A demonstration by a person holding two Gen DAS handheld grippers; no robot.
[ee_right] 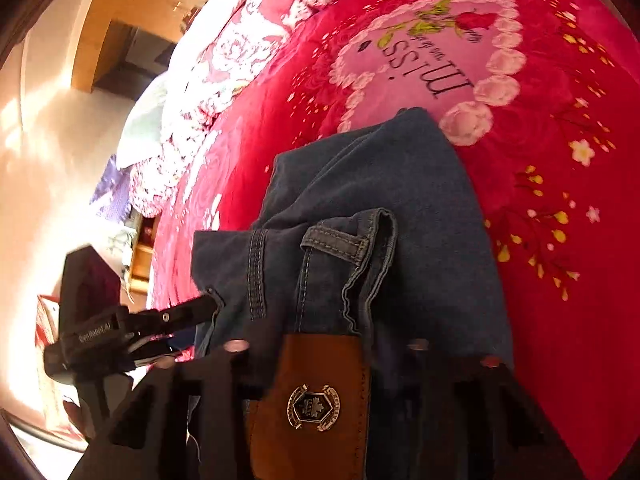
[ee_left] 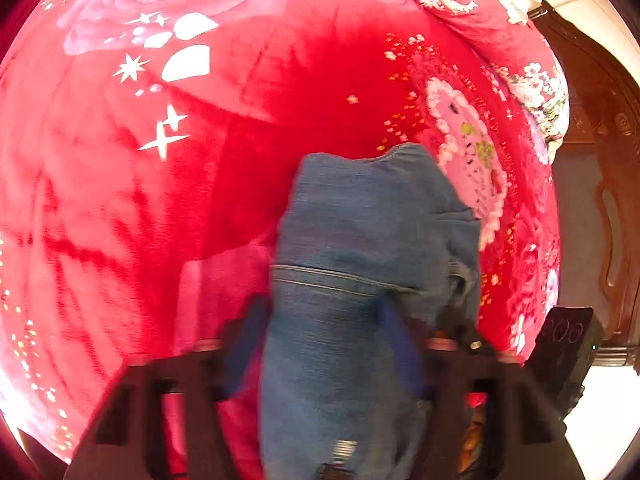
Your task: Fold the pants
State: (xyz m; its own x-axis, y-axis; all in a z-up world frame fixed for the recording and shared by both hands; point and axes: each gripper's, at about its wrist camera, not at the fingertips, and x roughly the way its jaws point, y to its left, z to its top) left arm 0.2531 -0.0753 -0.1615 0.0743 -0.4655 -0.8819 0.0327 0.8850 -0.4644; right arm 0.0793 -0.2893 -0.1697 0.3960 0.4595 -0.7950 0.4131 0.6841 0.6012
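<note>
Blue denim pants (ee_left: 360,240) hang bunched over a red floral blanket (ee_left: 160,200). My left gripper (ee_left: 332,328) is shut on the pants, the denim running between its black fingers toward the camera. In the right wrist view, my right gripper (ee_right: 328,344) is shut on the waistband of the pants (ee_right: 380,208), by the brown leather patch (ee_right: 312,400) and a belt loop. The left gripper (ee_right: 160,320) also shows there, at the left, clamped on the denim's edge. The pants are lifted and folded over themselves.
The red blanket (ee_right: 560,80) with a pink heart print (ee_right: 432,56) covers the bed. Patterned pillows or bedding (ee_right: 224,60) lie at its far edge. Dark wooden furniture (ee_left: 600,160) stands to the right of the bed, and a pale floor (ee_right: 48,160) runs beside it.
</note>
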